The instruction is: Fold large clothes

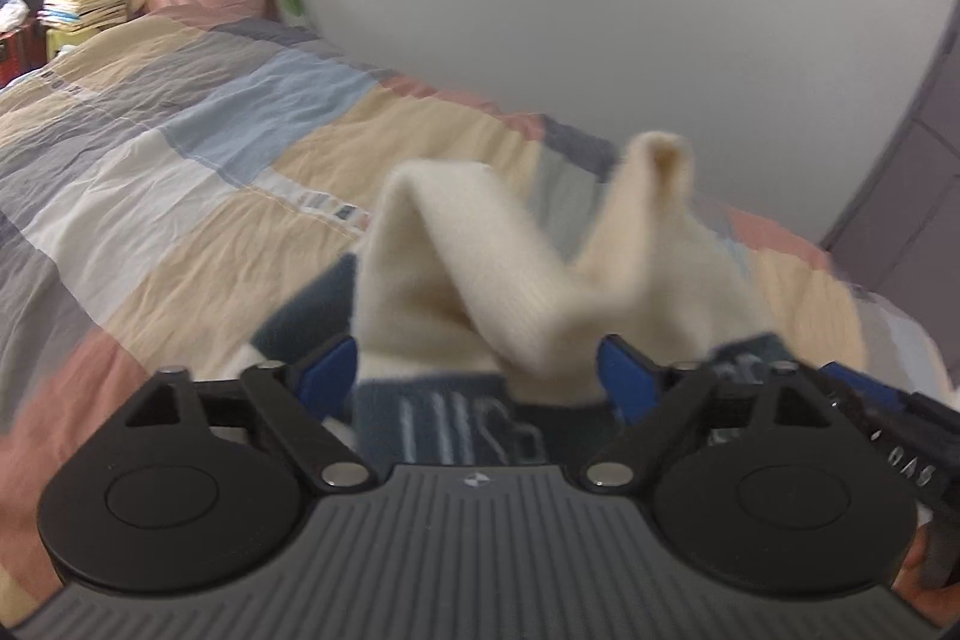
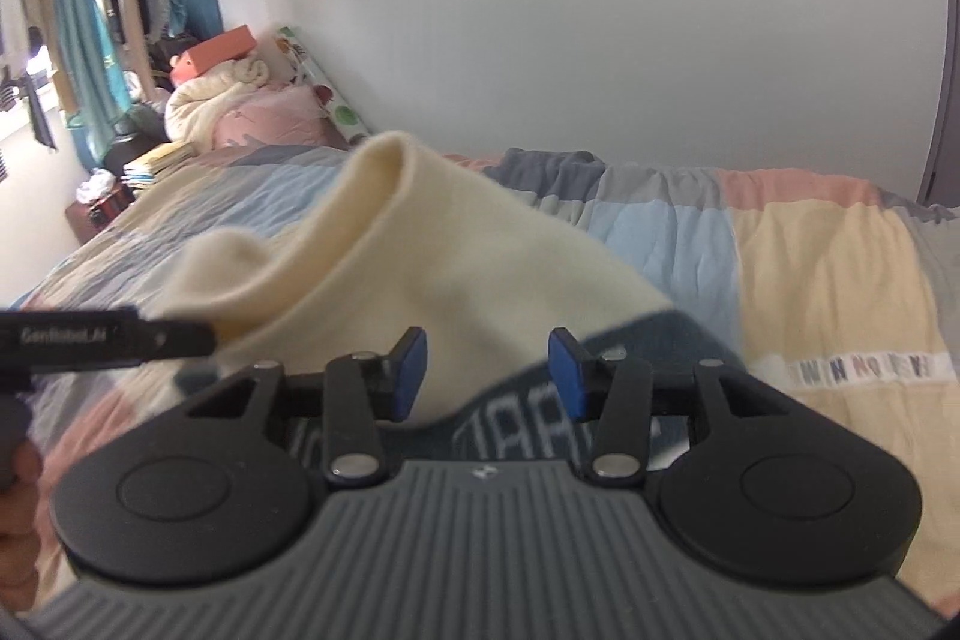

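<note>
Cream knit garment (image 1: 480,280) with a dark blue lettered band rises in loose folds above the patchwork quilt (image 1: 180,160), bunched directly ahead of both tools. Left gripper (image 1: 480,382) and right gripper (image 2: 487,376) each stand spread wide, pinching nothing, probably readying to catch an edge for folding.

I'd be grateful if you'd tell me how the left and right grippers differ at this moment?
The left gripper stands wider open than the right gripper. Cream sweater fabric bunches between the left's blue pads; less fills the right's gap. Both are open, clamping nothing, above the patchwork quilt.
</note>
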`<state>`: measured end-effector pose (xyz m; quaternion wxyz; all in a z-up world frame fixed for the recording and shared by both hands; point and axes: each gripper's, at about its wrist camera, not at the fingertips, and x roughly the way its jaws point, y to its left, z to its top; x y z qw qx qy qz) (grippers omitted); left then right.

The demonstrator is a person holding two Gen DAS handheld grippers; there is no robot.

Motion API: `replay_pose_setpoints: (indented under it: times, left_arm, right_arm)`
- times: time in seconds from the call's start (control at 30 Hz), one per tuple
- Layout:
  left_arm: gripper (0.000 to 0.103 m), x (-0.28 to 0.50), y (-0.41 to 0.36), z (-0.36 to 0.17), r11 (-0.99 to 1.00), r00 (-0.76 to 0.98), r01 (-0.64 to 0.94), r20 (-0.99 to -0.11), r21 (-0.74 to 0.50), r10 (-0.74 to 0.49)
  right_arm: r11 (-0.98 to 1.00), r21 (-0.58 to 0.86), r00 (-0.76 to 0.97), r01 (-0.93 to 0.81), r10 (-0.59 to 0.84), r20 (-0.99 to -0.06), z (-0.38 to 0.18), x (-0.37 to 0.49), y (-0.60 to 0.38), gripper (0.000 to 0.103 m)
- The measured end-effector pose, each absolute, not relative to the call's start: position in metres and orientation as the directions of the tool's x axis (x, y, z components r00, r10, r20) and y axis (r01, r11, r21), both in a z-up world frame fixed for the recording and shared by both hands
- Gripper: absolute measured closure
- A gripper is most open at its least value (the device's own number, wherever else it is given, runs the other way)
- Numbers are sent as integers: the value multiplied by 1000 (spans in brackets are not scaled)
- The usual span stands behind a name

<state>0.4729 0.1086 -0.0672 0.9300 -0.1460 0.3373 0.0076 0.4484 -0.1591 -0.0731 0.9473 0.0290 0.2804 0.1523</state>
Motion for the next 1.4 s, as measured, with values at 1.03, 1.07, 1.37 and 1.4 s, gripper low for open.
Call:
replay_pose_setpoints:
  times: [1.03,1.07,1.37,1.4]
  left_arm:
    - [7,179,117,-142,840,745,-400,-664,-367,65]
    - [7,178,122,-143,827,744,-426,-662,-367,89]
    - [13,204,137,-173,788,660,-538,-732,-301,171]
    - [14,208,136,-176,787,659,-540,-732,-298,175]
  right_arm:
    - [935,335,799,-117,289,-528,-132,228,-229,30]
    - [938,328,798,-114,283,-532,-134,229,-227,26]
    - [926,357,721,-126,333,-608,-152,245,-217,16]
    - [927,349,716,-135,335,-613,-154,246,-214,16]
